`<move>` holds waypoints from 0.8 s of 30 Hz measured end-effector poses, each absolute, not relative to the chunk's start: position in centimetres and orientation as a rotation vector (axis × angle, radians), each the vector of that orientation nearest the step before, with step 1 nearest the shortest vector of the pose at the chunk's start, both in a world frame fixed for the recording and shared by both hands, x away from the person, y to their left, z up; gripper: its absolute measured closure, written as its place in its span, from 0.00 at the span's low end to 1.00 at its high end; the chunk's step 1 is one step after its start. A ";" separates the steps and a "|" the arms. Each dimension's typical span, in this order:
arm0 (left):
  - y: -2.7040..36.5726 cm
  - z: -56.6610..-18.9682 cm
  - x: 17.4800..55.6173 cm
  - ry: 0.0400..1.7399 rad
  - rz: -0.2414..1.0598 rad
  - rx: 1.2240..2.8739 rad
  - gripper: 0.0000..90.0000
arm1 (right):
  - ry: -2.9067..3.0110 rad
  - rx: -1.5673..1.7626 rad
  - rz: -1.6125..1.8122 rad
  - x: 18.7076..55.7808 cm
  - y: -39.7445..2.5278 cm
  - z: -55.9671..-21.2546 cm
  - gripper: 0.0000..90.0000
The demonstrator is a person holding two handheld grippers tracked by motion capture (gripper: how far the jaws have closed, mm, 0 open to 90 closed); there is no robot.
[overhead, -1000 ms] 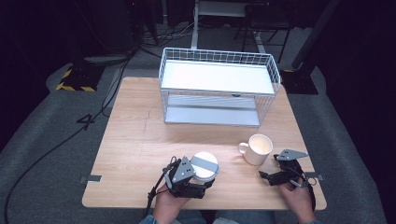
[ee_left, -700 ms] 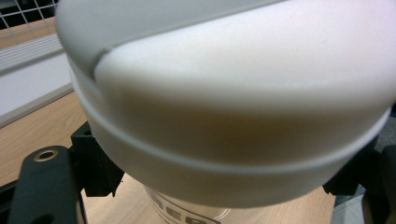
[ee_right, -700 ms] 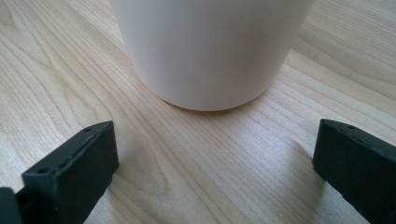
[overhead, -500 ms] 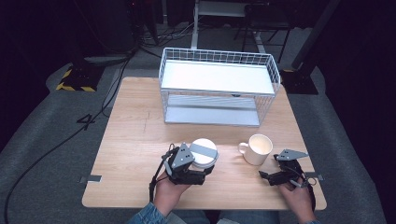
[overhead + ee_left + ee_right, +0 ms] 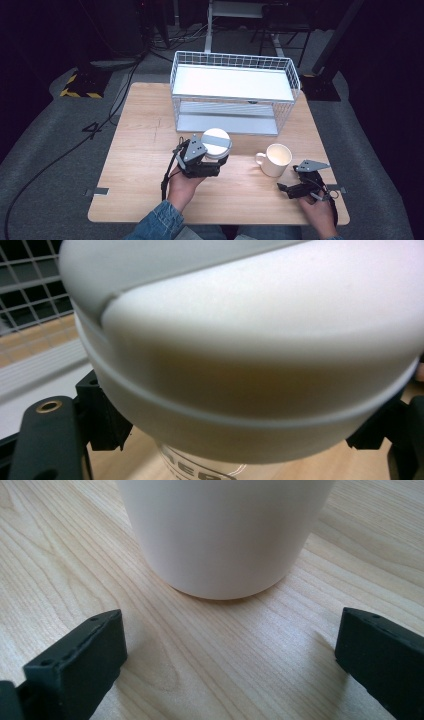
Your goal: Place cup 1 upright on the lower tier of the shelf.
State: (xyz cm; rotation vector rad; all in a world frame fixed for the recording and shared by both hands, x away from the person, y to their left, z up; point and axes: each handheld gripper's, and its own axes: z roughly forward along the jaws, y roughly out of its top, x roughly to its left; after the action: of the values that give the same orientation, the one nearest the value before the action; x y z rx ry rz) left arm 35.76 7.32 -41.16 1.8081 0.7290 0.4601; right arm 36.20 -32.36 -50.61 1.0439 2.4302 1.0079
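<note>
A white cup with a white lid [image 5: 216, 142] is held near the table's middle, in front of the rack. My left gripper [image 5: 211, 159] is shut on it. In the left gripper view the lidded cup [image 5: 250, 355] looms close and tilted, with black jaws at both its sides and dark lettering low on its wall. A cream mug [image 5: 276, 159] stands at the front right, handle to the left. My right gripper [image 5: 291, 184] rests just behind it, open. In the right gripper view the mug's base [image 5: 225, 535] stands just beyond the gripper [image 5: 227, 652], whose jaws are spread wide apart.
A white wire rack [image 5: 232, 92] with two shelves stands at the back of the wooden table [image 5: 135, 150]; a corner of the rack [image 5: 30, 285] shows past the cup. Cables run over the grey floor [image 5: 45, 150] at the left.
My left gripper has carried the lidded cup away from the person, toward the rack. The right gripper and the mug have stayed put.
</note>
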 end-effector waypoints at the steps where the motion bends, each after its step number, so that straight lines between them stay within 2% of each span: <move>1: 7.2 -41.2 36.0 0.736 0.465 1.810 0.21 | 2.430 1.044 1.008 36.2 -32.4 -50.6 0.00; 7: 6.7 -41.4 37.5 0.758 0.513 1.804 0.21 | 2.430 1.044 1.008 36.2 -32.4 -50.6 0.00; 12: 6.4 -41.9 39.6 0.850 0.542 1.759 0.21 | 2.430 1.044 1.008 36.2 -32.4 -50.6 0.00; 24: 5.3 -42.3 42.8 0.865 0.583 1.773 0.21 | 2.431 1.044 1.008 36.2 -32.4 -50.6 0.00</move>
State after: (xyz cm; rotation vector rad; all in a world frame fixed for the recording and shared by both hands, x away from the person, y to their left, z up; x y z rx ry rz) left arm 42.78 5.34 -42.32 1.7728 0.8652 0.5828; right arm 36.21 -32.36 -50.61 1.0439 2.4306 1.0077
